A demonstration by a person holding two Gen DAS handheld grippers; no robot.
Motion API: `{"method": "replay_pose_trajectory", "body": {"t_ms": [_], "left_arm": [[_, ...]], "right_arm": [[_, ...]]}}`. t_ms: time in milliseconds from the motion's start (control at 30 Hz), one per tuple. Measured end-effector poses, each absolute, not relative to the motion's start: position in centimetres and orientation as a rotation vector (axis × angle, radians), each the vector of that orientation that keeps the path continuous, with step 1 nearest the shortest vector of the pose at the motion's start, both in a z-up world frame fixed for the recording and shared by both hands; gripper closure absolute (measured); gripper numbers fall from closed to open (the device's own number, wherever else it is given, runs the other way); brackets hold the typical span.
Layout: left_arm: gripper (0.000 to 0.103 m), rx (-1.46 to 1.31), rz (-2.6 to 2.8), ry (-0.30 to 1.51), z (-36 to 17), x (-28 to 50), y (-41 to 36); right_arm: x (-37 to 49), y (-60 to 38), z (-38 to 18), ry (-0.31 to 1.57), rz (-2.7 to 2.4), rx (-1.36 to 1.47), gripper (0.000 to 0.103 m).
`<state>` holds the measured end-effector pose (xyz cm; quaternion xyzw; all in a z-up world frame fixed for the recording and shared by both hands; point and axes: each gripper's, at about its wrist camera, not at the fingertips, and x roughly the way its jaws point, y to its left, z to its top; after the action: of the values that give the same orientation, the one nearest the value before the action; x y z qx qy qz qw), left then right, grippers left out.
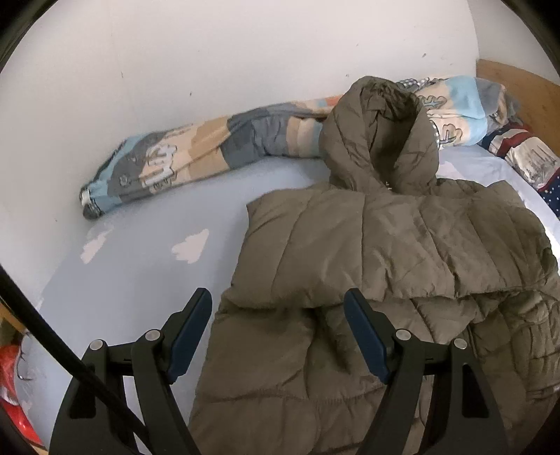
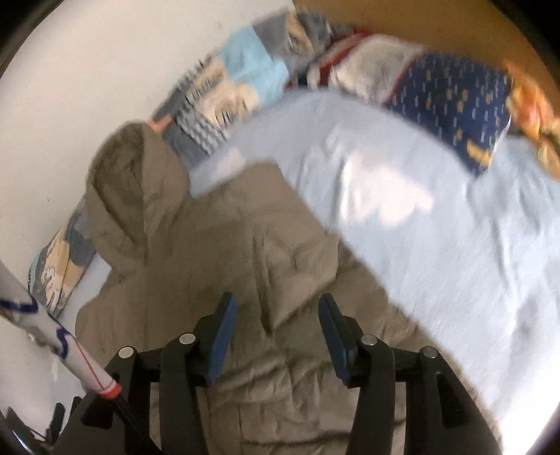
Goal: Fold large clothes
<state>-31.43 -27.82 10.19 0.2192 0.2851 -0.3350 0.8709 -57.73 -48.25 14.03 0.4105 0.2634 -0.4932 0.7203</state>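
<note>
An olive-brown quilted puffer jacket lies flat on the light blue bed sheet, its hood propped against the wall. One sleeve is folded across the body. My left gripper is open and empty, hovering over the jacket's left edge. In the right wrist view the jacket fills the lower left, hood at the far left. My right gripper is open and empty just above the jacket's body. This view is blurred.
A rolled patterned quilt lies along the white wall. A dark blue and red patterned pillow sits by the wooden headboard. Bare sheet spreads to the jacket's right. A red bag is beside the bed at the left.
</note>
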Motion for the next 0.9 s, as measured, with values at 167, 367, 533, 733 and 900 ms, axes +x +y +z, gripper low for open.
{"method": "replay_pose_trajectory", "body": {"t_ms": [167, 367, 533, 733, 900], "left_arm": [[0.026, 0.487, -0.698, 0.566, 10.0, -32.0, -28.3], [0.026, 0.516, -0.702, 0.543, 9.9, -32.5, -28.7], [0.026, 0.534, -0.706, 0.517, 10.1, -32.9, -28.9], [0.026, 0.543, -0.713, 0.503, 10.2, -33.2, -29.1], [0.026, 0.548, -0.715, 0.495, 10.3, -33.3, -29.0]], "right_arm": [[-54.8, -47.4, 14.8, 0.579, -0.962, 0.794, 0.050], [-50.8, -46.8, 12.8, 0.692, -0.890, 0.714, 0.050], [-49.9, -47.5, 9.8, 0.793, -0.916, 0.753, 0.050], [-48.9, -47.8, 8.3, 0.863, -0.929, 0.731, 0.050], [-48.8, -47.6, 8.4, 0.881, -0.936, 0.718, 0.050]]}}
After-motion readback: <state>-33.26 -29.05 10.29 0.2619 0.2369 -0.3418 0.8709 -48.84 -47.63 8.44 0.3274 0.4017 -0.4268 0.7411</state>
